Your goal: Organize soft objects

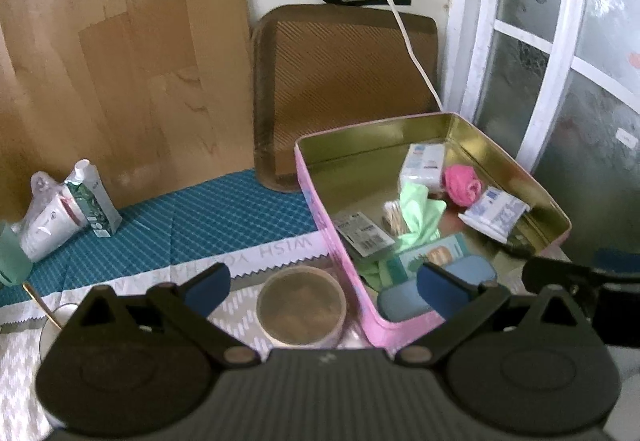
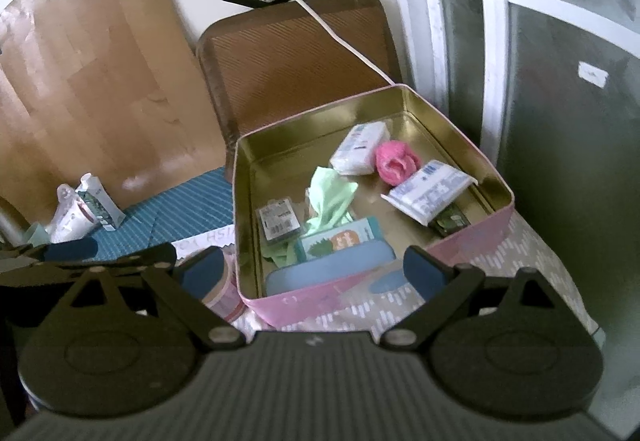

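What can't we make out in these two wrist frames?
- Blue case: near end hidden behind the pink tin wall, right wrist view.
- Tissue pack print: too small and blurred, left wrist view.
- Dark item under that pack: mostly covered, unidentifiable.
- Cup with spoon: cut off by the left tongs body.
- Right tongs: open, nothing held.

Upside-down "WISH" on the white zigzag-edged strip (image 1: 276,255) of table covering.

Tin (image 2: 472,217): glossy gold metal inside. Green cloth (image 2: 332,197) soft, matt. Board (image 1: 120,53): smooth wood grain.
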A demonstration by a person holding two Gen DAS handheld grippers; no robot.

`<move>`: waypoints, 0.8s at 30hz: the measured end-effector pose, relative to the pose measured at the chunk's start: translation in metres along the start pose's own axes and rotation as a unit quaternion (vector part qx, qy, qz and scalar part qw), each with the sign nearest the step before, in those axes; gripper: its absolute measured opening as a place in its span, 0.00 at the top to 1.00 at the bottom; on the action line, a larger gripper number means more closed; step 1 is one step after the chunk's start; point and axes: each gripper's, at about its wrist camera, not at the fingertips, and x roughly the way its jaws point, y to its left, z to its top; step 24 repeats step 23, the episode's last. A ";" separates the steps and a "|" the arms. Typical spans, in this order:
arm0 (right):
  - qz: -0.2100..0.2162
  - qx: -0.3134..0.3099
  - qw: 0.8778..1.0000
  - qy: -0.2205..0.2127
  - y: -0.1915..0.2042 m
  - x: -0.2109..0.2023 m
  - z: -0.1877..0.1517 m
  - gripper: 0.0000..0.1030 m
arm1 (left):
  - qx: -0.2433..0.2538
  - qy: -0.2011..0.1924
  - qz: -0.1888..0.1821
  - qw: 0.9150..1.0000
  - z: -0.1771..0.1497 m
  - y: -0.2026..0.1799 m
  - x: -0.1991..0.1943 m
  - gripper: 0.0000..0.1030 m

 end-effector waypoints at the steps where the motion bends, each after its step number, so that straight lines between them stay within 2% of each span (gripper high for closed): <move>1: -0.001 0.003 1.000 0.001 -0.002 0.000 0.000 0.05 | 0.002 0.002 -0.001 1.000 0.000 -0.002 0.001 0.00; 13: -0.006 0.020 1.000 0.012 -0.017 -0.002 -0.004 0.05 | 0.009 0.029 -0.006 1.000 -0.004 -0.018 0.009 0.00; 24: -0.009 0.027 0.999 0.019 -0.026 -0.003 -0.007 0.05 | 0.025 0.042 -0.026 0.998 -0.007 -0.032 0.014 0.00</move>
